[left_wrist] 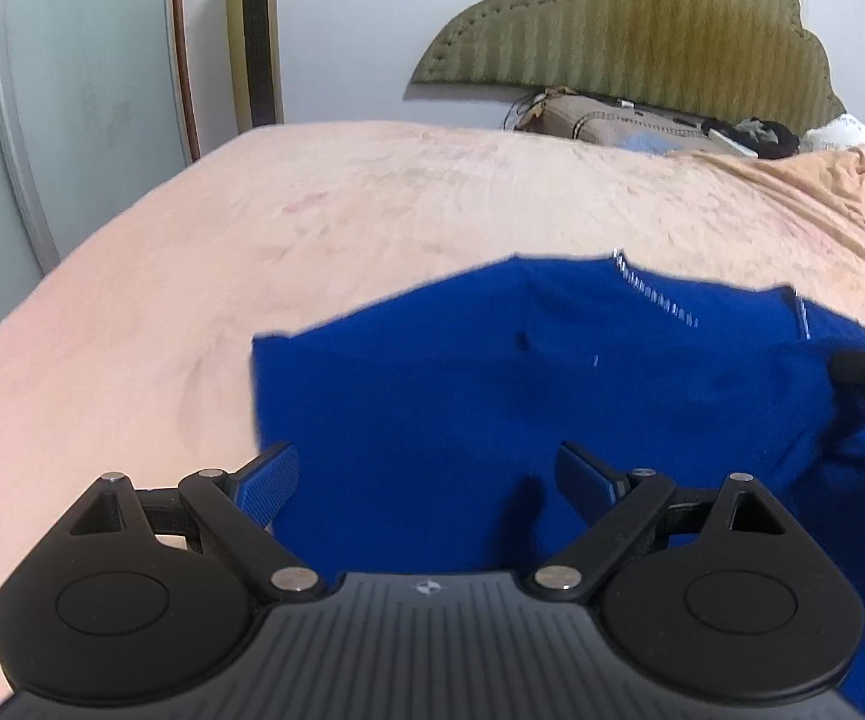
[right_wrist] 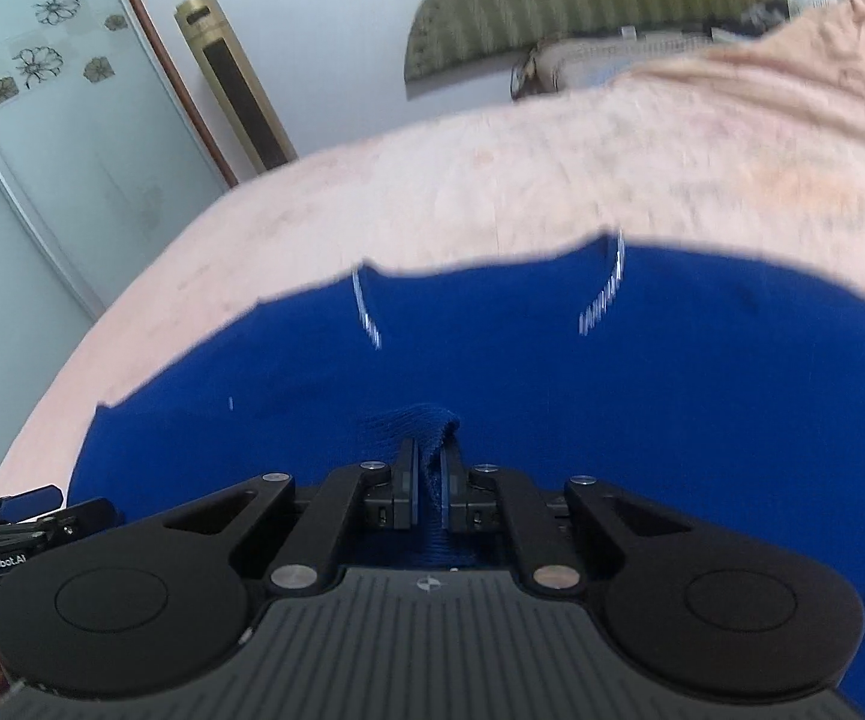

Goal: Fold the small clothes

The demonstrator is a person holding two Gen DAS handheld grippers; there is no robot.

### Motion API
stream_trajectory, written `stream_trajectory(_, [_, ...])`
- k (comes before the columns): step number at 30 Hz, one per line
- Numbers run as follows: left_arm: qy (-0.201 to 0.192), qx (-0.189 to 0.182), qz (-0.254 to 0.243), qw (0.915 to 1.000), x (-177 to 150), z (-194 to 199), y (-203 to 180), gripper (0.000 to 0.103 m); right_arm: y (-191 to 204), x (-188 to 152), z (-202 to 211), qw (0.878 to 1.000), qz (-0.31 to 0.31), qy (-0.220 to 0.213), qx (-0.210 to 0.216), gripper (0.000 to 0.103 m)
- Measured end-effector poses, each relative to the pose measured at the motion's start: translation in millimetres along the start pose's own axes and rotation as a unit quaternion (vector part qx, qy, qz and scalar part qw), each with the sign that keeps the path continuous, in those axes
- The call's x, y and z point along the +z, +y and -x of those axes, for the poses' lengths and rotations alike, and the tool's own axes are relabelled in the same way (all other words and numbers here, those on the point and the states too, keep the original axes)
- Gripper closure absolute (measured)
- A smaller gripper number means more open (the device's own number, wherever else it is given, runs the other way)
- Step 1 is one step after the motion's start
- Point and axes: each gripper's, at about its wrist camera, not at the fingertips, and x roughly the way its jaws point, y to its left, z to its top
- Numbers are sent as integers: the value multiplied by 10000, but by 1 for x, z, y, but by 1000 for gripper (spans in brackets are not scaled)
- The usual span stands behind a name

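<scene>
Right gripper (right_wrist: 431,483) is clamped on a pinched ridge of the blue garment (right_wrist: 492,372), which is spread on the peach bedspread (right_wrist: 432,192). Left gripper (left_wrist: 426,483) is held wide apart over the cloth, gripping nothing. Left edge should be pinched level before folding.

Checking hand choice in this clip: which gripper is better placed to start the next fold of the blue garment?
Probably right: the right gripper is already shut on a bunched fold of the blue garment, while the left gripper hangs open above it.

My right gripper (right_wrist: 431,483) pinches a raised fold of the royal-blue knitted garment (right_wrist: 552,372) spread across the peach bedsheet (right_wrist: 492,192).
</scene>
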Motion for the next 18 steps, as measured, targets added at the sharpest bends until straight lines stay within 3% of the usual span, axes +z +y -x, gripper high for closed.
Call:
stream_trajectory(5, [-178,-78,-76,9998,16,2,-15,10,-5,31,12,9984,78,-482,-276,94])
stream_trajectory(10, [-218,52,-263,9994,22,-5,-24,10,-39,51,39,9924,-201,-945,-766,94])
stream_trajectory(18, [93,250,-30,9996,24,-30,-14,10,-128,36,66,9809,-1003,-803,-1462,94])
